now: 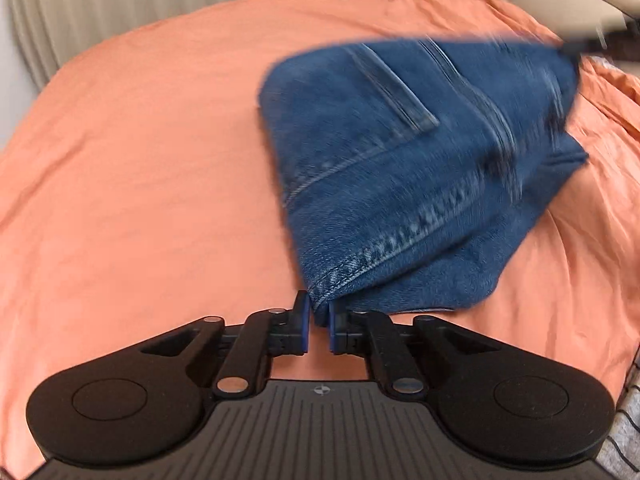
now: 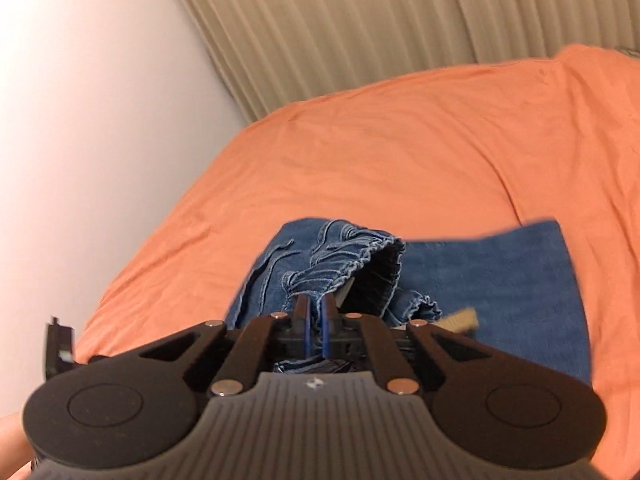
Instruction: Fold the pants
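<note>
Jeans (image 1: 400, 168) lie part-folded on the orange bedsheet (image 1: 140, 160), approx. one fold left, w/ left gripper (image 1: 319, 314) pinched shut on a hem corner and right gripper (image 2: 314, 312) clamped on the gathered waistband, sheet bare to the left, curtain (image 2: 360, 20) and wall (image 2: 80, 120) well apart.

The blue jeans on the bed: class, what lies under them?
Under the blue jeans lies the orange bedsheet, visible all round them. The part of the sheet directly beneath the denim is covered, so anything lying there cannot be seen.
</note>
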Demonstrator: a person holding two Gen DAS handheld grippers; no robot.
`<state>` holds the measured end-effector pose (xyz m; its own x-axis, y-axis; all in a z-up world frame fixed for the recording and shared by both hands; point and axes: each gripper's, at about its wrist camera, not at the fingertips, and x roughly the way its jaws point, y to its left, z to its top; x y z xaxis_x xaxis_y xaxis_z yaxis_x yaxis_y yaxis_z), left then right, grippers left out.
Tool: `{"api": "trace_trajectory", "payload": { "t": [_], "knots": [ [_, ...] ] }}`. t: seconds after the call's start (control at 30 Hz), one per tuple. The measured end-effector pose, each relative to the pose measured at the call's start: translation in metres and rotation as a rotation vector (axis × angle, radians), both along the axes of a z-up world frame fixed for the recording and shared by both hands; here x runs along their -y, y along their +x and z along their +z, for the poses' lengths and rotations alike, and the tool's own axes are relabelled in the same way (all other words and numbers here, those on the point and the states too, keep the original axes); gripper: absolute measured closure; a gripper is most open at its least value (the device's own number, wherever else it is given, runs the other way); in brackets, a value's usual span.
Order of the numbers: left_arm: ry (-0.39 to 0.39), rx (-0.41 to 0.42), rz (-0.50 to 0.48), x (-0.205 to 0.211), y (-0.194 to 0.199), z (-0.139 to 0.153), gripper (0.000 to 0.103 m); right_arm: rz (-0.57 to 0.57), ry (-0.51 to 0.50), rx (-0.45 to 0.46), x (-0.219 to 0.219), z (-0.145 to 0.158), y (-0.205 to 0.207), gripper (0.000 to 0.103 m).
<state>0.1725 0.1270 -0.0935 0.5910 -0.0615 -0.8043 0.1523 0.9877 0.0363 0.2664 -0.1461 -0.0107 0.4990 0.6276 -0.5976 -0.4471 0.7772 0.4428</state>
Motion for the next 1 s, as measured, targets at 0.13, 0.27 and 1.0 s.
{"api": "trace_trajectory", "payload": {
  "t": [0.13,0.27,1.0],
  "knots": [
    [-0.001,-0.04,0.014,-0.003,0.001,-0.003,0.096,-0.012,-0.027,-0.096,0.017,-0.041,-0.017,0.103],
    [-0.013,-0.07,0.021,-0.003,0.006,0.0,0.095,-0.03,-0.04,-0.182,0.025,-0.082,-0.029,0.103],
    [-0.324,-0.006,0.11,0.017,0.078,0.039,0.08,-0.12,0.17,-0.221,0.044,-0.097,0.016,0.052]
  ]
}}
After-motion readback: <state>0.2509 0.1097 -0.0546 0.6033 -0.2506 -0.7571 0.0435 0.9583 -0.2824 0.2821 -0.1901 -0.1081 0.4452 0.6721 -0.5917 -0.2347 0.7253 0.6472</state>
